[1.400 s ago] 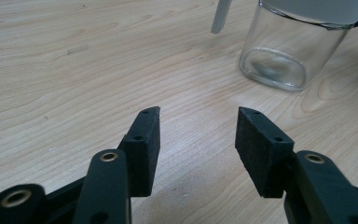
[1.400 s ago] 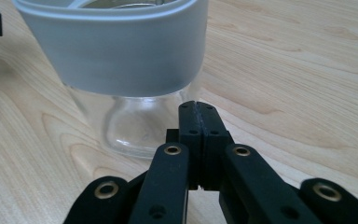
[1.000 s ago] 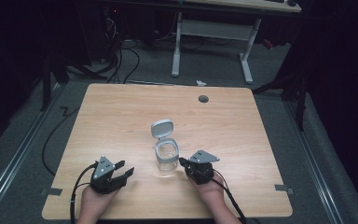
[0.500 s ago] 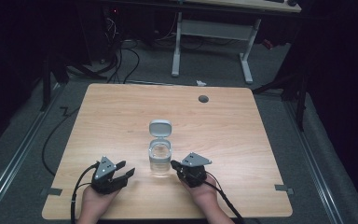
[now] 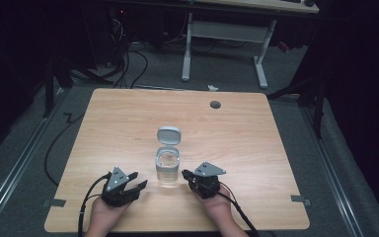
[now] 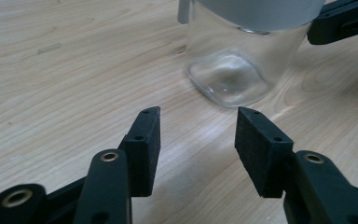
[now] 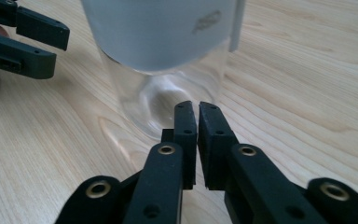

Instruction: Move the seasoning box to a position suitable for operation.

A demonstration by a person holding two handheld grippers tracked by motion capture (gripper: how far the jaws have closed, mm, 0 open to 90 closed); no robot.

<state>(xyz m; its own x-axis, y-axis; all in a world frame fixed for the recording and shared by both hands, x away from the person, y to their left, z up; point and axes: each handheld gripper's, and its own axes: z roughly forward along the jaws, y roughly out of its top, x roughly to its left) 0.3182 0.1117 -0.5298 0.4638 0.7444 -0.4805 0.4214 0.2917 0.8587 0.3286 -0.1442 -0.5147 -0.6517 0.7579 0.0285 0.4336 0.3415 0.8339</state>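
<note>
While the jar (image 5: 168,168) bears no readable label, left hand-held gripper (image 6: 198,123) gapes; right (image 7: 197,112) nearly closed, empty.

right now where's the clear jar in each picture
high view: the clear jar stands at the table's near middle, between the two tongs, lid flipped open behind it.
left gripper view: upper right, past the open tongs, not touched.
right gripper view: upper middle, just beyond the tips of the nearly closed tongs.
shared landmark: the jar's grey collar.
</note>
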